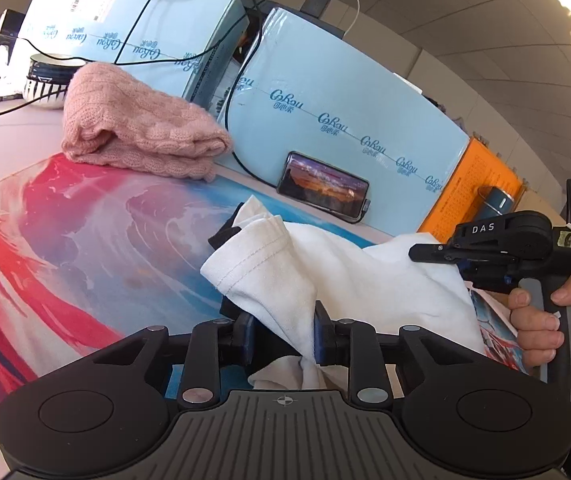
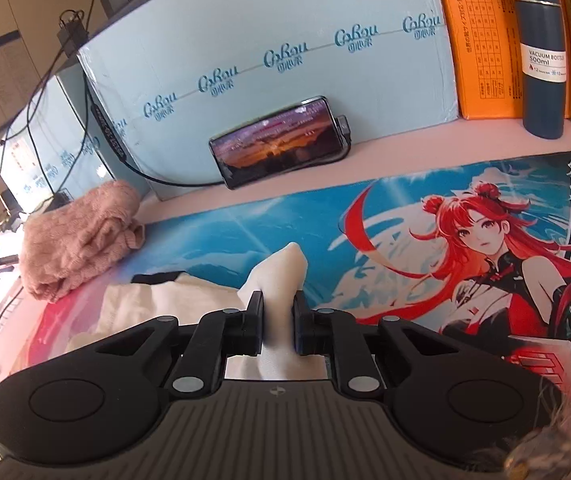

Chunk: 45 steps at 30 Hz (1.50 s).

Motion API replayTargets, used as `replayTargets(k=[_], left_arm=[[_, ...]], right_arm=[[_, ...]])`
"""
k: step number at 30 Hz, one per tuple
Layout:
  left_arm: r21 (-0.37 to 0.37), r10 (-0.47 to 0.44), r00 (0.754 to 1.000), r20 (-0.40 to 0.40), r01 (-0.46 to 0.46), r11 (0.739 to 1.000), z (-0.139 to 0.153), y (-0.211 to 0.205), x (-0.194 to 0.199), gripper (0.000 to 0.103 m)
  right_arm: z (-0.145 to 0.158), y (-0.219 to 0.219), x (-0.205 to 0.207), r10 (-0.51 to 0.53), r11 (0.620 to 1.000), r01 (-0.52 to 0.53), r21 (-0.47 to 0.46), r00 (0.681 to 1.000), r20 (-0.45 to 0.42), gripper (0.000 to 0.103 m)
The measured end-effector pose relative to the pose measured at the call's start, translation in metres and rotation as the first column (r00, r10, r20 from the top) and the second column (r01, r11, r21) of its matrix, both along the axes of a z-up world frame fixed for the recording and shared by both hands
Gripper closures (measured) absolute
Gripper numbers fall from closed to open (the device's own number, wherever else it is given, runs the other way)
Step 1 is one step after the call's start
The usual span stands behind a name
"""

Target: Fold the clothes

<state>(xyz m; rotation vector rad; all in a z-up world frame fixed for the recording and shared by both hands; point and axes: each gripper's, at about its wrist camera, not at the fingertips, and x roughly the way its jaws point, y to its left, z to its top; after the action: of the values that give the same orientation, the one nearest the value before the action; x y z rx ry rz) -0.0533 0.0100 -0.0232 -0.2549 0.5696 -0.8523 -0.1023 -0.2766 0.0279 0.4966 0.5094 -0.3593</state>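
Above the counter's printed mat (image 2: 265,224), we saw left tongs (image 1: 284,338) and right tongs (image 2: 278,322) each pinching the white garment (image 1: 285,272).

Your white T-shirt (image 1: 285,276) is bunched and lifted off the printed desk mat, not lying flat. One stitched hem edge stands up in a loose fold, with a dark trim showing beneath it on the left. From the right wrist view, a narrow peak of the same white cloth (image 2: 279,280) rises upright. A folded pink knit sweater (image 1: 141,124) rests at the mat's far left edge.
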Motion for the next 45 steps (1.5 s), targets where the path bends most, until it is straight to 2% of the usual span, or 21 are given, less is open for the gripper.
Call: replayTargets(k=[3, 7, 9, 13, 16, 18, 20, 23, 26, 27, 30, 32, 33, 36, 37, 38, 39, 41, 43, 45], left_arm=[[-0.05, 0.038, 0.996, 0.076, -0.035, 0.998, 0.013, 0.015, 0.003, 0.08], [-0.117, 0.13, 0.973, 0.19, -0.109, 0.987, 0.034, 0.041, 0.011, 0.08], [-0.152, 0.195, 0.946, 0.259, -0.16, 0.975, 0.045, 0.055, 0.019, 0.08], [-0.204, 0.306, 0.889, 0.342, -0.248, 0.947, 0.063, 0.071, 0.048, 0.092], [-0.243, 0.384, 0.837, 0.389, -0.308, 0.92, 0.077, 0.081, 0.074, 0.096], [-0.263, 0.393, 0.844, 0.365, -0.311, 0.913, 0.082, 0.087, 0.089, 0.096], [-0.259, 0.376, 0.861, 0.343, -0.298, 0.919, 0.081, 0.091, 0.097, 0.096], [-0.237, 0.301, 0.923, 0.24, -0.246, 0.94, 0.061, 0.091, 0.099, 0.096], [-0.215, 0.22, 0.968, 0.12, -0.191, 0.958, 0.038, 0.087, 0.102, 0.095], [-0.2, 0.191, 0.978, 0.087, -0.17, 0.965, 0.03, 0.082, 0.103, 0.095], [-0.08, 0.108, 0.993, 0.045, -0.104, 0.991, 0.017, 0.054, 0.103, 0.09], [-0.009, 0.093, 0.995, 0.031, -0.093, 0.996, 0.013, 0.041, 0.101, 0.084], [-0.004, 0.111, 0.994, 0.021, -0.111, 0.994, 0.013, 0.041, 0.099, 0.08], [0.015, 0.164, 0.986, -0.008, -0.164, 0.986, 0.012, 0.042, 0.092, 0.047], [0.021, 0.182, 0.983, -0.018, -0.182, 0.983, 0.012, 0.042, 0.09, 0.028], [0.026, 0.201, 0.979, -0.031, -0.2, 0.979, 0.012, 0.043, 0.088, 0.018], [0.019, 0.219, 0.974, -0.062, -0.218, 0.976, 0.01, 0.044, 0.088, 0.016], [-0.004, 0.221, 0.961, -0.165, -0.224, 0.974, 0.005, 0.045, 0.094, 0.016], [-0.065, 0.198, 0.946, -0.258, -0.221, 0.973, -0.002, 0.046, 0.101, 0.016], [-0.099, 0.189, 0.937, -0.294, -0.226, 0.969, -0.003, 0.046, 0.104, 0.016]], right_arm=[[0.034, 0.017, 0.004, 0.051, 0.997, -0.047, -0.053, 0.995, 0.084, 0.091], [0.071, 0.041, 0.023, 0.124, 0.987, -0.104, -0.122, 0.979, 0.164, 0.091], [0.088, 0.053, 0.042, 0.158, 0.979, -0.128, -0.161, 0.969, 0.19, 0.092], [0.108, 0.073, 0.095, 0.211, 0.963, -0.167, -0.213, 0.956, 0.206, 0.094], [0.119, 0.086, 0.135, 0.25, 0.951, -0.199, -0.239, 0.946, 0.206, 0.095], [0.127, 0.095, 0.163, 0.275, 0.941, -0.219, -0.256, 0.939, 0.206, 0.096], [0.134, 0.104, 0.19, 0.3, 0.932, -0.239, -0.274, 0.932, 0.206, 0.096], [0.13, 0.105, 0.19, 0.3, 0.924, -0.23, -0.304, 0.931, 0.208, 0.096], [0.116, 0.089, 0.177, 0.241, 0.936, -0.179, -0.303, 0.953, 0.182, 0.096], [0.11, 0.08, 0.173, 0.215, 0.942, -0.161, -0.294, 0.963, 0.162, 0.096], [0.089, 0.05, 0.167, 0.115, 0.963, -0.092, -0.255, 0.99, 0.08, 0.096], [0.066, 0.031, 0.166, 0.067, 0.969, -0.061, -0.24, 0.998, 0.018, 0.096], [0.054, 0.021, 0.166, 0.043, 0.971, -0.045, -0.233, 0.999, -0.014, 0.096], [0.019, -0.005, 0.164, 0.019, 0.98, -0.033, -0.196, 0.997, -0.075, 0.095], [0.01, -0.013, 0.163, 0.011, 0.986, -0.024, -0.166, 0.997, -0.079, 0.093], [0.003, -0.02, 0.158, -0.001, 0.993, -0.007, -0.121, 0.997, -0.071, 0.087], [-0.004, -0.028, 0.153, -0.016, 0.997, 0.011, -0.072, 0.998, -0.061, 0.069], [-0.011, -0.034, 0.138, -0.029, 1.0, 0.029, 0.005, 0.998, -0.053, 0.043], [-0.016, -0.036, 0.119, -0.019, 0.997, 0.022, 0.071, 0.999, -0.041, 0.04], [-0.023, -0.036, 0.094, 0.051, 0.988, -0.048, 0.147, 0.999, -0.018, 0.036]])
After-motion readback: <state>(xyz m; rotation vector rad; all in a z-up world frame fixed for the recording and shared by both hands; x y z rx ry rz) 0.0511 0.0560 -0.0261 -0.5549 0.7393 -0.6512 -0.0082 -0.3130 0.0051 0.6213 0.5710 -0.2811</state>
